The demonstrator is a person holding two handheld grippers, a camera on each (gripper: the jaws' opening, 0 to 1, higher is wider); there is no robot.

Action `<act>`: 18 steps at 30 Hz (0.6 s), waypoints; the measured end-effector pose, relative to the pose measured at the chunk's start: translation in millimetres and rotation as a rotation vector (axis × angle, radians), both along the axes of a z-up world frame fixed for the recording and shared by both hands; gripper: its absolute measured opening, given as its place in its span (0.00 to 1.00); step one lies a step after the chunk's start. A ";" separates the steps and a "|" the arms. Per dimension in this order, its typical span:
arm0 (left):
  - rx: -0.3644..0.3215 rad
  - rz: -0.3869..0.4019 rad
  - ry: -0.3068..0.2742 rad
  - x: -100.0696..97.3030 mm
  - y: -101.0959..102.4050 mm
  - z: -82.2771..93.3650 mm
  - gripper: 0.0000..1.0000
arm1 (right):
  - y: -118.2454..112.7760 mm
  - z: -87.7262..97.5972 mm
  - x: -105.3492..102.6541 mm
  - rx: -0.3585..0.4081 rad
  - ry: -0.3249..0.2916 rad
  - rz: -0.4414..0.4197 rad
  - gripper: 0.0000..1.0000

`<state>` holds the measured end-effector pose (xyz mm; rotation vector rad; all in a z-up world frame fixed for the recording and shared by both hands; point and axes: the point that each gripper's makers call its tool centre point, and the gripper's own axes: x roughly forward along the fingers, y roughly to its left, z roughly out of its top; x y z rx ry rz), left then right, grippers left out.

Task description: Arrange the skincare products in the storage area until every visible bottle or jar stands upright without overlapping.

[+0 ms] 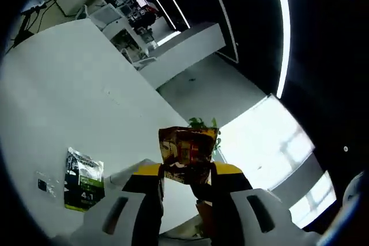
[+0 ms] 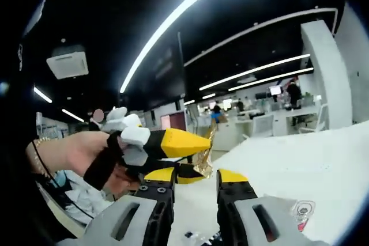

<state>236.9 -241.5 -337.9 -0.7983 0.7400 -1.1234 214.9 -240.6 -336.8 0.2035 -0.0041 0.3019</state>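
In the left gripper view my left gripper (image 1: 187,171) is shut on a crinkled brown, gold and red foil packet (image 1: 187,151), held up above the white table (image 1: 69,96). A black and green sachet (image 1: 83,180) lies flat on the table to the left, with a small clear packet (image 1: 43,184) beside it. In the right gripper view my right gripper (image 2: 196,178) stands open over the table (image 2: 300,165). The left gripper (image 2: 204,155), held by a hand (image 2: 69,151), comes in from the left with the gold foil packet (image 2: 204,168) between its yellow jaws, just beyond my right jaws.
A small clear packet with a red mark (image 2: 302,208) lies on the table at lower right. A green plant (image 1: 202,123) shows past the table's edge. Desks, chairs and people stand far behind, under long ceiling lights.
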 end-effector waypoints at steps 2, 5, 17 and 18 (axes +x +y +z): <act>-0.024 0.001 0.015 -2.4 1.0 3.3 0.28 | -2.2 4.4 0.1 0.000 -0.012 -0.018 0.22; -0.043 0.001 0.023 -6.8 1.0 6.6 0.28 | -3.5 8.1 -0.2 0.012 -0.024 -0.027 0.16; -0.072 -0.003 0.031 -13.4 0.5 11.4 0.32 | -8.4 19.4 -7.1 0.046 -0.067 -0.047 0.00; -0.070 -0.006 0.030 -14.5 0.5 11.4 0.32 | -8.3 19.4 -8.0 0.052 -0.063 -0.041 0.00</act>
